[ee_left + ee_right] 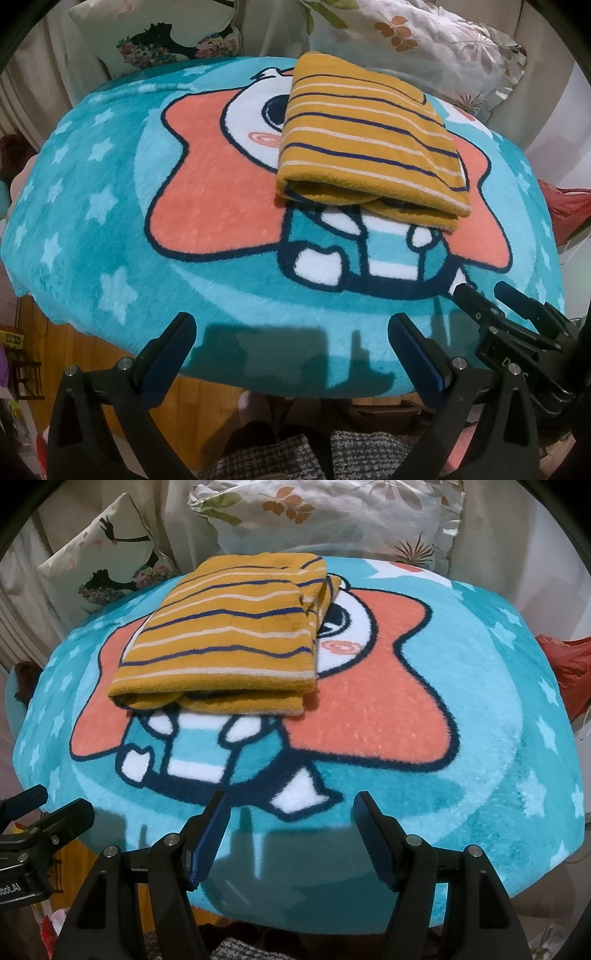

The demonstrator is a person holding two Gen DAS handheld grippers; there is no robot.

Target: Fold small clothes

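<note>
A small mustard-yellow garment with navy and white stripes (365,140) lies folded in a thick rectangle on the turquoise cartoon blanket (110,229). It also shows in the right wrist view (229,642), with its folded edge toward me. My left gripper (291,332) is open and empty, held back over the blanket's near edge. My right gripper (291,808) is open and empty, also at the near edge. The right gripper shows at the lower right of the left wrist view (480,291). The left gripper shows at the lower left of the right wrist view (55,805).
Floral pillows (424,44) and a picture cushion (110,554) lean behind the blanket. A red bag (569,672) sits off the right side. The blanket (480,775) ends just in front of the grippers, with a wooden floor (66,350) below.
</note>
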